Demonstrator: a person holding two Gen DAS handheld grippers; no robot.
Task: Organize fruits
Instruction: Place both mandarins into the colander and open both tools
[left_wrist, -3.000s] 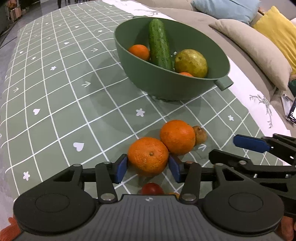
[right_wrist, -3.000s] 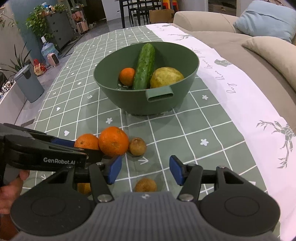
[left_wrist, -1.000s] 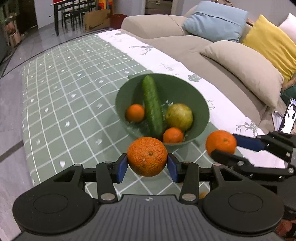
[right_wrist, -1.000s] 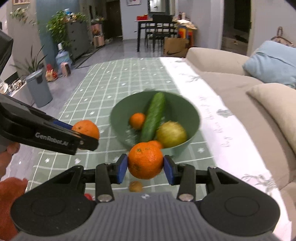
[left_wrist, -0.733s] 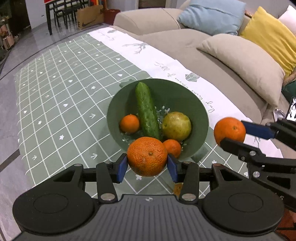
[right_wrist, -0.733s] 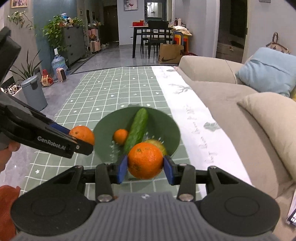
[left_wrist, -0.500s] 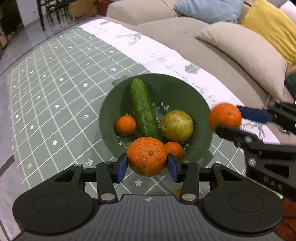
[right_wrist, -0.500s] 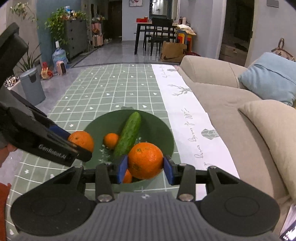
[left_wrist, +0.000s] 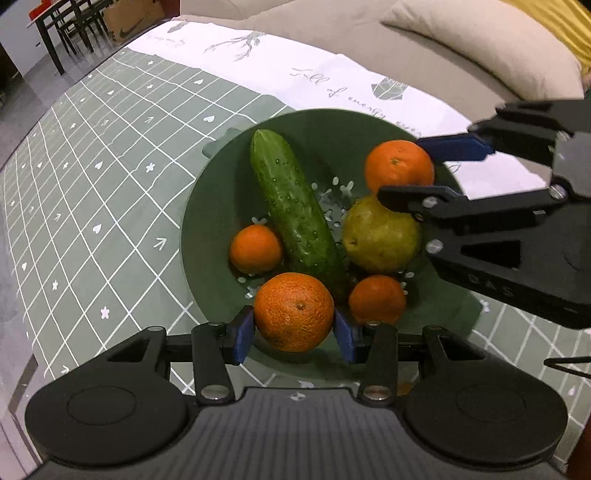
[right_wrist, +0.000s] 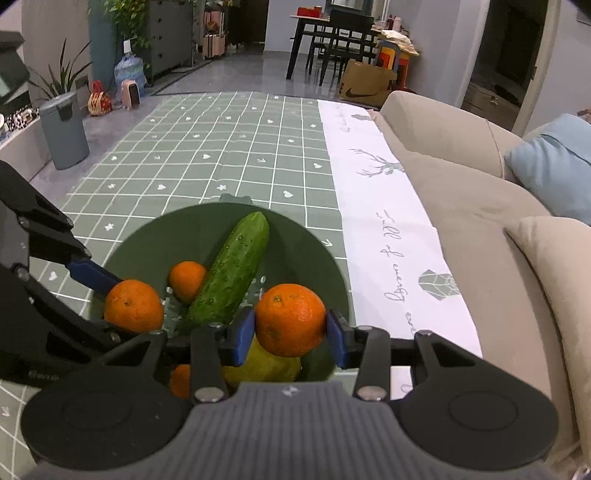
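Observation:
A green bowl (left_wrist: 207, 206) (right_wrist: 295, 236) on the checked tablecloth holds a cucumber (left_wrist: 295, 206) (right_wrist: 232, 269), a yellow-green pear (left_wrist: 380, 236) (right_wrist: 262, 365) and two small oranges (left_wrist: 255, 248) (left_wrist: 376, 299). My left gripper (left_wrist: 294, 328) is shut on a large orange (left_wrist: 294, 312) over the bowl's near rim. My right gripper (right_wrist: 290, 334) is shut on another orange (right_wrist: 290, 319) above the bowl's right side, just over the pear. The left wrist view has that right gripper (left_wrist: 413, 170) and its orange (left_wrist: 399, 162) at the right. The right wrist view has the left gripper's orange (right_wrist: 133, 305) at the left.
A beige sofa (right_wrist: 461, 184) with cushions (left_wrist: 480, 48) runs along the table's right side. A white cloth strip (right_wrist: 373, 206) edges the green tablecloth (right_wrist: 221, 147). A grey bin (right_wrist: 64, 129), plants and a dining table stand far off on the floor.
Both grippers, each still holding its orange, have moved forward and down over the bowl. The bowl now sits larger and closer beneath them.

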